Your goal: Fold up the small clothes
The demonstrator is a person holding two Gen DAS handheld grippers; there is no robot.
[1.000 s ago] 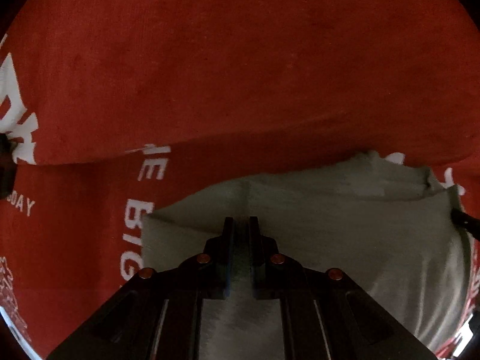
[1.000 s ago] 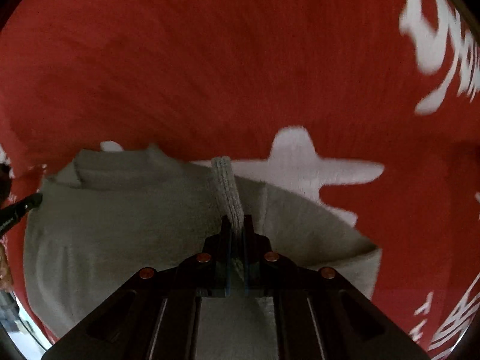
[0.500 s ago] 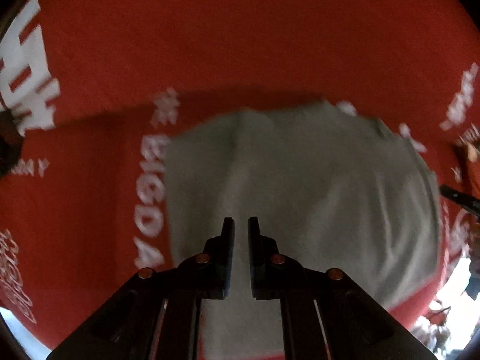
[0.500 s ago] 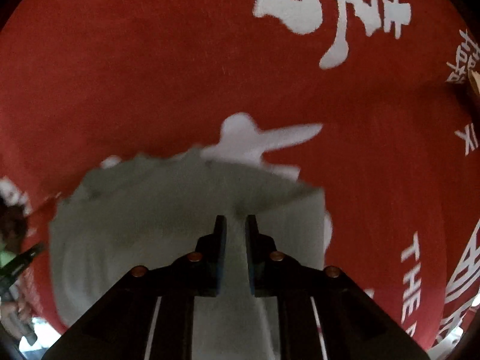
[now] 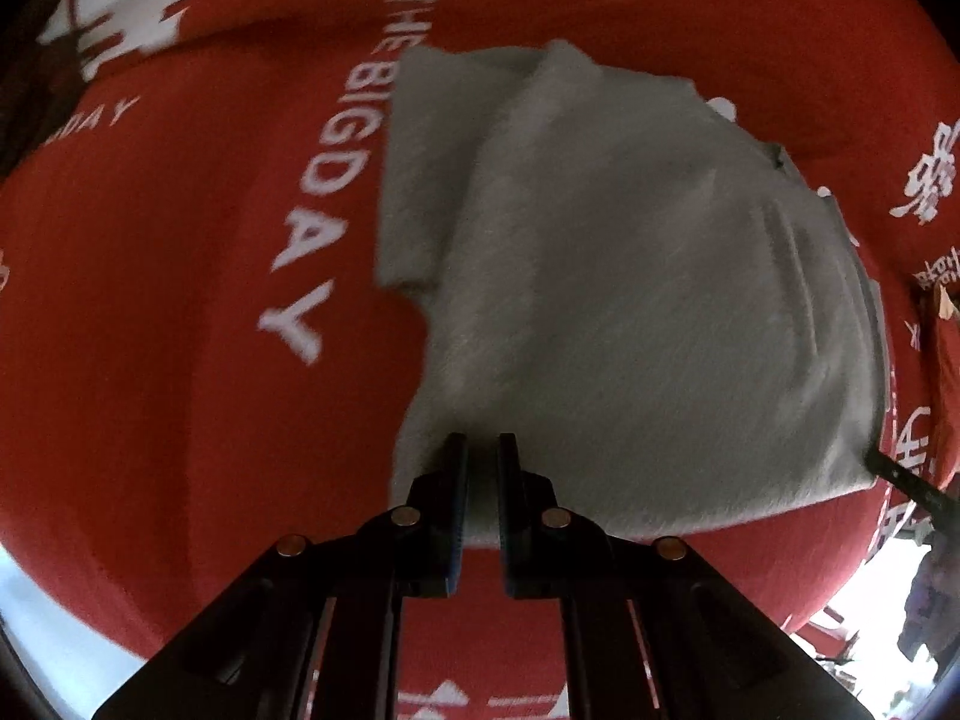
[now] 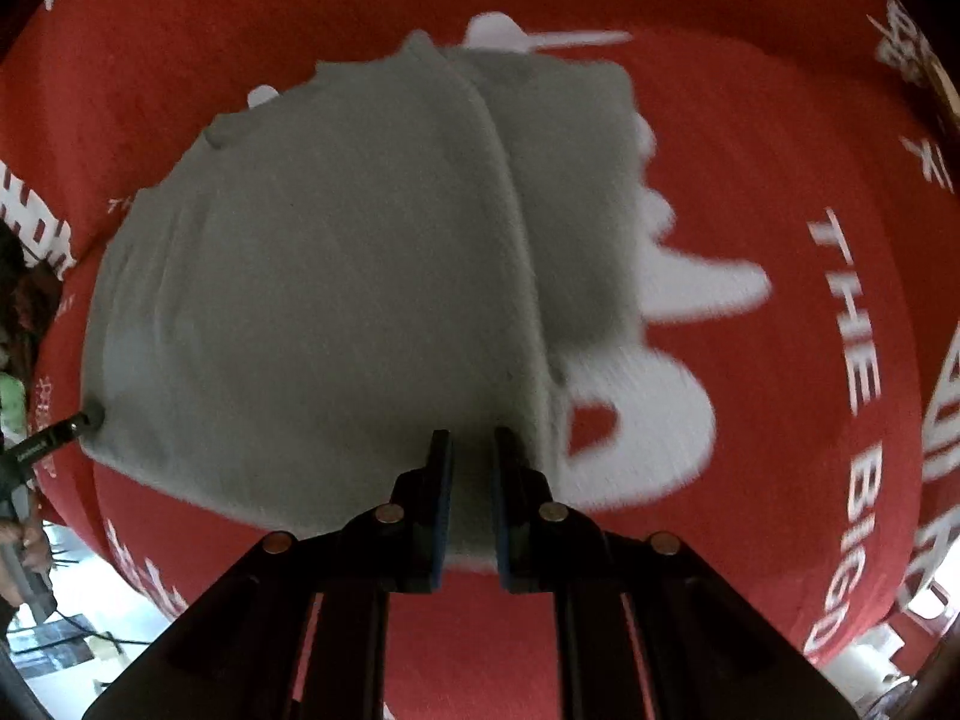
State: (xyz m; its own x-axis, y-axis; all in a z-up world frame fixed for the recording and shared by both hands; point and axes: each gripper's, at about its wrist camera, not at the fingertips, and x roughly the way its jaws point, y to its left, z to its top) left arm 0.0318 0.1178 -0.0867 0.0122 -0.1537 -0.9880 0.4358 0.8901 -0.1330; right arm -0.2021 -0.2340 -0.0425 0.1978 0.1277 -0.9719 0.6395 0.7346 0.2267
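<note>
A grey knit garment [image 5: 630, 270] lies spread on a red cloth with white lettering [image 5: 150, 300]. One sleeve is folded in along its left side in the left wrist view. My left gripper [image 5: 478, 444] is shut on the garment's near edge at its left corner, with grey fabric running between the fingers. My right gripper [image 6: 470, 438] is shut on the same edge of the garment [image 6: 330, 270] near its right corner. Each view shows the other gripper's tip at the far corner: the right gripper's tip [image 5: 888, 468] and the left gripper's tip [image 6: 78, 420].
The red cloth [image 6: 780, 120] covers the whole surface and curves down at its near edge. Bright floor [image 5: 36, 618] shows past that edge at the bottom corners. A person's hand [image 6: 18, 534] is at the left edge of the right wrist view.
Both grippers have pulled the near edge back across the red cloth. The garment was bunched close under the fingers; now it stretches out flat ahead, and the lettering has shifted in both views.
</note>
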